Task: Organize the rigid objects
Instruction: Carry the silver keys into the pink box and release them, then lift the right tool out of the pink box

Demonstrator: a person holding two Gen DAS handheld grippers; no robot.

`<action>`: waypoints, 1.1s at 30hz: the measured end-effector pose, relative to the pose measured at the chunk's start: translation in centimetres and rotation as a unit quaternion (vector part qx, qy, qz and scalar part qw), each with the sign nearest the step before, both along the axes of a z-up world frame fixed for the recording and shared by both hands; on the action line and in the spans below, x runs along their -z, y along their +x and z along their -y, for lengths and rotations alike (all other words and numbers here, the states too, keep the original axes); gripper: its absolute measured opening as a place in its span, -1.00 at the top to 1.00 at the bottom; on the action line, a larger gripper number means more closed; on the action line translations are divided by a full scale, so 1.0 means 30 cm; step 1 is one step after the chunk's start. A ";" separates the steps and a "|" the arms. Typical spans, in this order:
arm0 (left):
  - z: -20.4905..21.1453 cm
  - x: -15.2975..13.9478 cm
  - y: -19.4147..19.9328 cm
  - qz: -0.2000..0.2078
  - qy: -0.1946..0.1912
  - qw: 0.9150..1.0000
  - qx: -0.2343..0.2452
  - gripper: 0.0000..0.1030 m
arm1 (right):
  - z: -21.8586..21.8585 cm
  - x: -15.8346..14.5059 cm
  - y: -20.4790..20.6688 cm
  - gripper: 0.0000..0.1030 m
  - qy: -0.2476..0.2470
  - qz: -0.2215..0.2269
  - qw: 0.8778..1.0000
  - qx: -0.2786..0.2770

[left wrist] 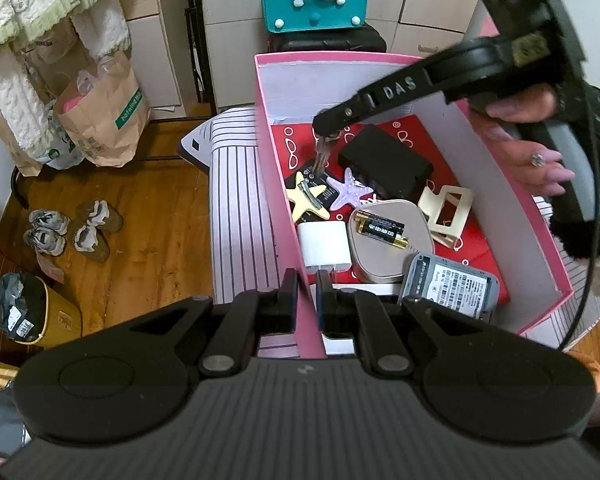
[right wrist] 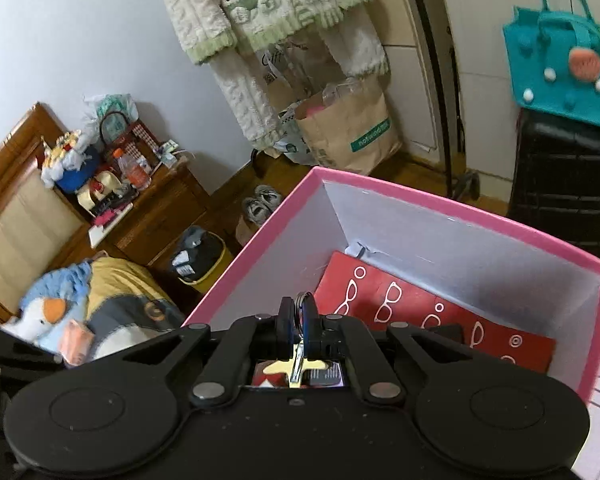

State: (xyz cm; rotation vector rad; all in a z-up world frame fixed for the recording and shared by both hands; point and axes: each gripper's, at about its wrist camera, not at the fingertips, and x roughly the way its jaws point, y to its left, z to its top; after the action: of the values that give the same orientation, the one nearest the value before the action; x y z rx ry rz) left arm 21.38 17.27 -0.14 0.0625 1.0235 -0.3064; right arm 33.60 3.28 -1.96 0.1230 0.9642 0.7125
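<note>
The left tongs (left wrist: 307, 280) are clenched on the near wall of the pink box (left wrist: 276, 184), probably steadying it on the striped bed. The right tongs (left wrist: 327, 130) hang over the box, gripping a key ring (right wrist: 303, 307) whose blurred keys (left wrist: 322, 156) dangle above the yellow starfish clip (left wrist: 306, 200). A black case (left wrist: 386, 164), batteries (left wrist: 380, 227) and white charger (left wrist: 326, 246) crowd the floor, leaving little free room.

Wooden floor (left wrist: 148, 216), pale wall (right wrist: 100, 40), wooden nightstand (right wrist: 160, 216), black suitcase (right wrist: 568, 184)
</note>
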 end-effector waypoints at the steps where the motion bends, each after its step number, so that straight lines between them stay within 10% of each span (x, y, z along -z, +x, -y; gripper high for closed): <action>1: 0.000 0.000 -0.001 0.000 -0.001 1.000 -0.001 0.83 | 0.012 0.003 0.006 0.77 0.004 0.003 1.000 0.012; 33: 0.034 -0.069 -0.135 0.041 0.024 0.999 -0.011 0.80 | 0.226 -0.232 -0.560 0.52 -0.037 0.148 0.988 0.028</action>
State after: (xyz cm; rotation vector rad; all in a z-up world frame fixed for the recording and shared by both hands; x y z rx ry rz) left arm 17.32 16.24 1.93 0.1069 0.9494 -0.2578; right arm 16.80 -3.51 5.00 -0.0218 0.6989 0.6223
